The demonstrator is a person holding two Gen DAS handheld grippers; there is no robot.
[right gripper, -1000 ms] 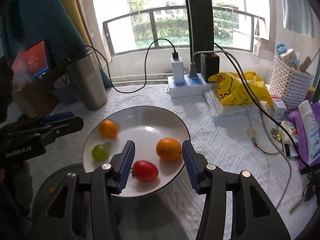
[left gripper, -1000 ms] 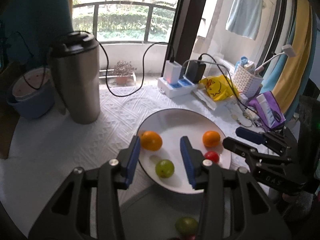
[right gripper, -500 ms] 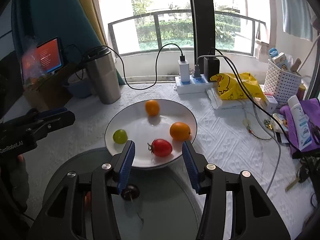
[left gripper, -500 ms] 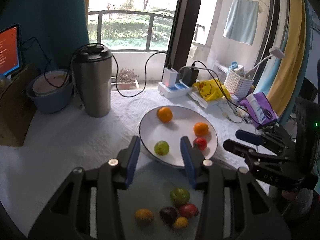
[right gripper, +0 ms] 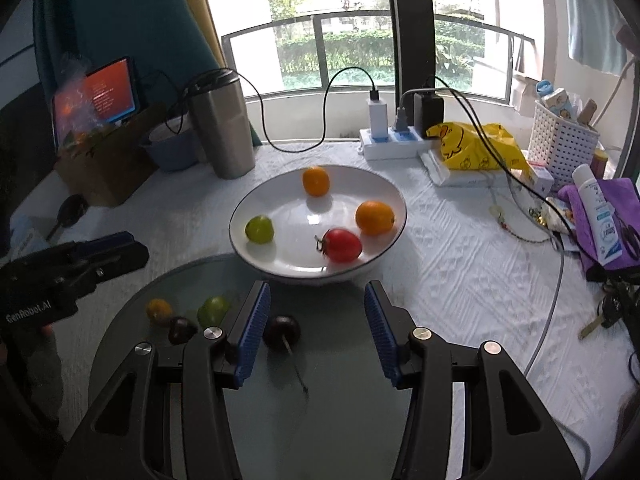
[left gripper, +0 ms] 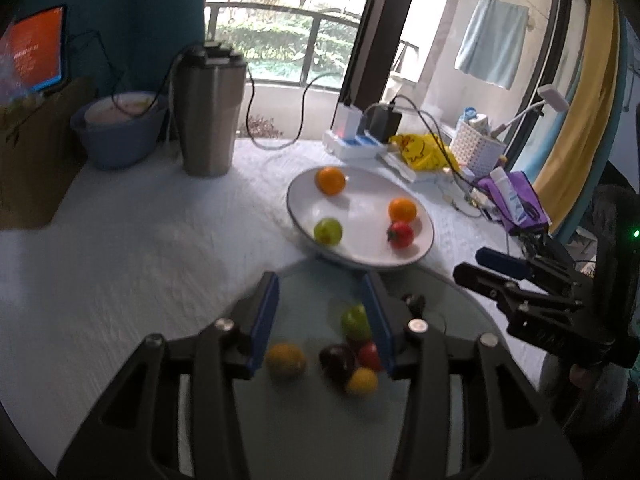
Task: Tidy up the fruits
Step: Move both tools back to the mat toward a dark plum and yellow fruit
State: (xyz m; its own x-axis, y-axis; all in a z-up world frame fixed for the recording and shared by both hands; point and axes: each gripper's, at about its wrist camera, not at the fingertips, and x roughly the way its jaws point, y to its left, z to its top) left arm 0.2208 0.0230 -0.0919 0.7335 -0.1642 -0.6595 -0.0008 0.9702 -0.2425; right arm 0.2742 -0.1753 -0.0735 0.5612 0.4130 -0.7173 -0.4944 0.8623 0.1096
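A white plate (right gripper: 384,196) (left gripper: 424,220) holds two oranges (right gripper: 374,217), a green fruit (right gripper: 259,229) and a red tomato (right gripper: 341,245). In front of it a glass plate (right gripper: 320,400) (left gripper: 308,420) holds several small fruits: a dark cherry (right gripper: 281,332), a green one (left gripper: 354,322), a yellow-orange one (left gripper: 285,359) and others. My left gripper (left gripper: 323,320) is open and empty above the glass plate. My right gripper (right gripper: 316,330) is open and empty, with the cherry beside its left finger. Each gripper shows in the other's view (left gripper: 532,300) (right gripper: 72,272).
A steel tumbler (right gripper: 222,128), a blue bowl (left gripper: 116,132) and a cardboard box (right gripper: 108,160) stand at the back left. A power strip with chargers (right gripper: 396,140), a yellow bag (right gripper: 472,146), a white basket (right gripper: 564,140) and a purple cloth with a tube (right gripper: 600,216) crowd the right.
Both grippers have drawn back from the white plate toward the table's near side and now hang over the glass plate. Both stay open.
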